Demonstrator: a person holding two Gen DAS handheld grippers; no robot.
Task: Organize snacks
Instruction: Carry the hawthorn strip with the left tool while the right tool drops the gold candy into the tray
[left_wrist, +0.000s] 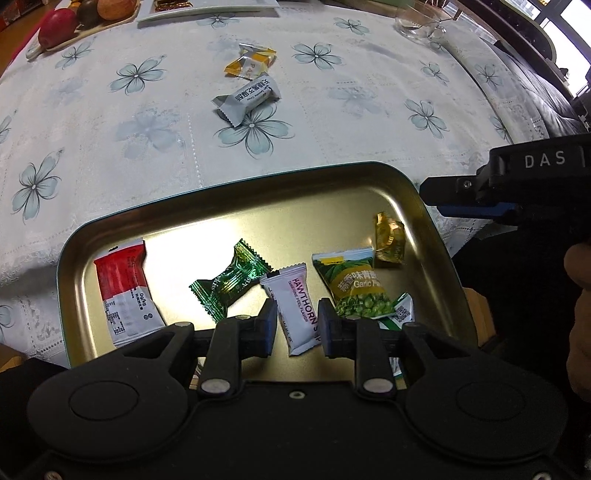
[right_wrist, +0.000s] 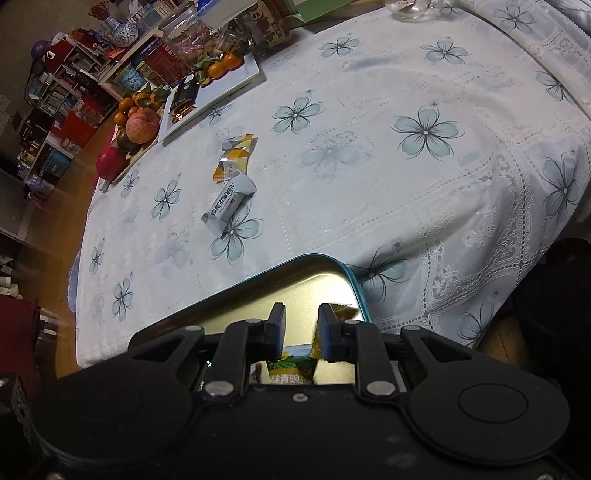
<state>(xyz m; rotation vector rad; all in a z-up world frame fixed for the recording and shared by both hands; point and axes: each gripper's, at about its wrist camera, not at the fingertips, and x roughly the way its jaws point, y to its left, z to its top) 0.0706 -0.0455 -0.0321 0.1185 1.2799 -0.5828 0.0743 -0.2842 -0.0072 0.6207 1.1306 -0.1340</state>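
Note:
A gold metal tray (left_wrist: 229, 206) sits at the near edge of the table. In it lie a red-and-white packet (left_wrist: 123, 291), a green candy (left_wrist: 231, 278), a white hawthorn packet (left_wrist: 301, 306), a green garlic-pea bag (left_wrist: 354, 284) and a gold candy (left_wrist: 389, 240). My left gripper (left_wrist: 298, 328) hangs open over the tray; the hawthorn packet lies between its fingers, untouched by the pads. My right gripper (right_wrist: 301, 328) is open over the tray's far right corner (right_wrist: 332, 269) with nothing in it, and shows from the side (left_wrist: 432, 199) in the left wrist view. A yellow packet (left_wrist: 251, 61) and a grey packet (left_wrist: 247, 98) lie on the cloth beyond.
A flowered white tablecloth (right_wrist: 424, 133) covers the table and drops off at the right. A board of fruit (left_wrist: 74, 22), a white plate (left_wrist: 207, 11) and a glass bowl (left_wrist: 421, 22) stand at the far side. Crowded shelves (right_wrist: 55, 103) line the left. A hand (left_wrist: 580, 295) shows at the right edge.

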